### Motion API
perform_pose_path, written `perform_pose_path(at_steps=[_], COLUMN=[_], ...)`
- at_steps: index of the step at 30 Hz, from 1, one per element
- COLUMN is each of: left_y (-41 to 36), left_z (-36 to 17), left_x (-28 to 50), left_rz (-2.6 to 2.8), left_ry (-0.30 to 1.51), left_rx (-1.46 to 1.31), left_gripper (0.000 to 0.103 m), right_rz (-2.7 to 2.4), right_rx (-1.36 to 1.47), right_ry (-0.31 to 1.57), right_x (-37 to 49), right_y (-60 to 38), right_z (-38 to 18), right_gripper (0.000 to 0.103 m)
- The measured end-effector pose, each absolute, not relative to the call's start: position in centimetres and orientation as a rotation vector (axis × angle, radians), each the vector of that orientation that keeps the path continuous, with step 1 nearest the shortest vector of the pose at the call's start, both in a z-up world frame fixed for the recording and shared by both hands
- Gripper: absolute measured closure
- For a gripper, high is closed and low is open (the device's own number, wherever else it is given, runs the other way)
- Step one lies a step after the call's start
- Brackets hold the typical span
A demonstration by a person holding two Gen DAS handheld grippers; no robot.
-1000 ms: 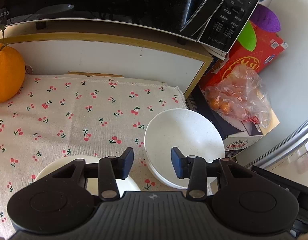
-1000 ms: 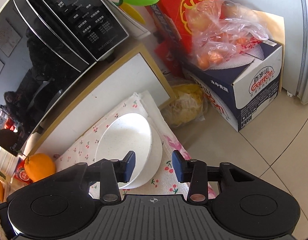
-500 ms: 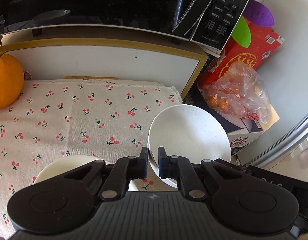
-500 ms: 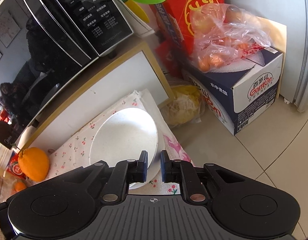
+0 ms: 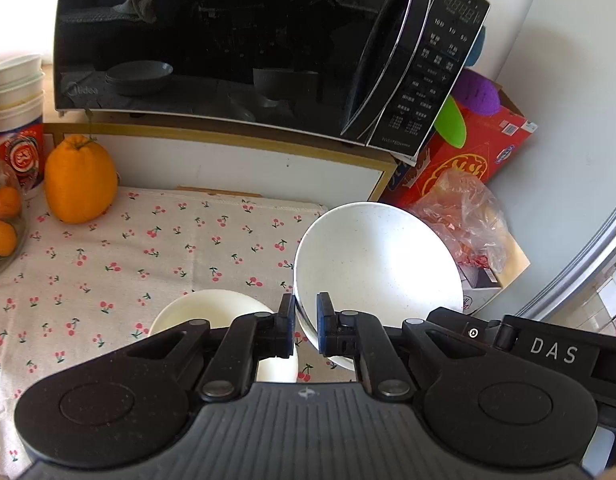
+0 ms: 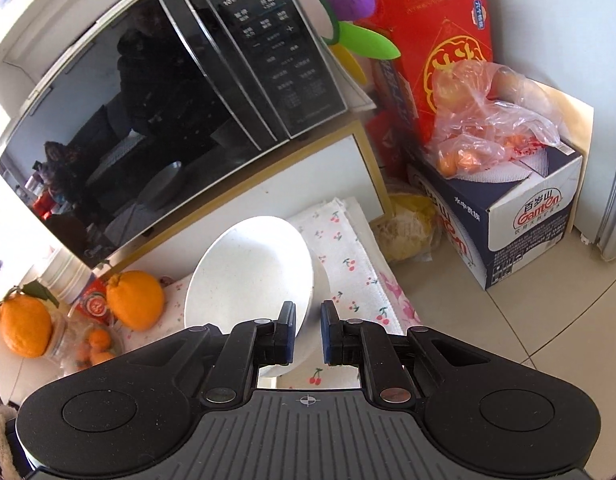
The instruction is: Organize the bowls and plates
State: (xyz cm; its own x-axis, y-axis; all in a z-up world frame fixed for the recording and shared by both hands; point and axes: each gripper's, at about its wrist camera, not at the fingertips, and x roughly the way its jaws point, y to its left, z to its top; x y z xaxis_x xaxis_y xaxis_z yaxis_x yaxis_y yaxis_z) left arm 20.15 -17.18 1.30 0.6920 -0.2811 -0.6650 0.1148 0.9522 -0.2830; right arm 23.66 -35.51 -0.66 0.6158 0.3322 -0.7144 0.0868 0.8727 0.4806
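Jaws pinch white bowl (image 5: 375,264) beside microwave (image 5: 236,44), orange (image 5: 80,178).

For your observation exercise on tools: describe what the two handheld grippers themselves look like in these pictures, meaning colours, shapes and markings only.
Both the left gripper and the right gripper are matte black. Each has a ribbed grey plate with a small crosshair mark, two round discs at the sides, silver pivot pins, and flat fingers with blue-edged pads. In the left view, a black bar at the right edge reads DAS.
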Motion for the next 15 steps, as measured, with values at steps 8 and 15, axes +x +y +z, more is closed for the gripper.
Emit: perform_pose_path(at_steps=[8,15], left_y=[-14.8,-12.4], left_z=[3.4,3.1], left_x=[15.6,11.8], left_rz=[-0.178,-0.153], left_ry=[0.716,0.735], left_rx=[-0.223,-0.235], left_gripper=[0.094,0.094], right_rz=[0.241,0.324], right_rx=[0.418,0.368], right_ry=[0.906,0.963], right_x=[19.6,15.6], right_y=[-32.9,-30.6], right_z=[2.2,2.7], right_gripper=[0.089,0.088])
